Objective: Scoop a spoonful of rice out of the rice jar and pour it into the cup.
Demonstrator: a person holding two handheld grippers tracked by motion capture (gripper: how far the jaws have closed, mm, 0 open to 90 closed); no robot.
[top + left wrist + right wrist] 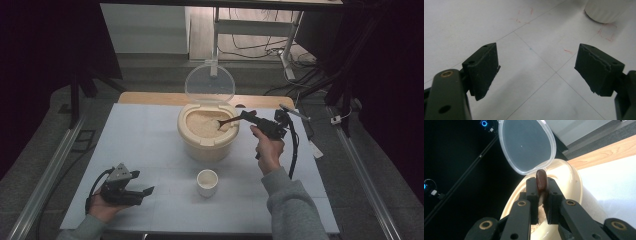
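Rice (204, 123) in the open cream bin (207, 145), spoon (227, 121) dipped into it from the right.

Right gripper (248, 116) has its jaws clamped on the brown spoon handle (541, 181), bowl down in the grain; left gripper (141, 192) rests near the table's (150, 135) front edge, jaws spread wide on nothing. Best to push the bowl under the rice, level it before lifting, then carry it low to the white cup (207, 182) just in front of the bin.

Cream rice bin (207, 142) with clear lid (209, 83), dark brown spoon (541, 180), white cup (207, 182), black claws, pale blue-white table (145, 145) with faint red marks.
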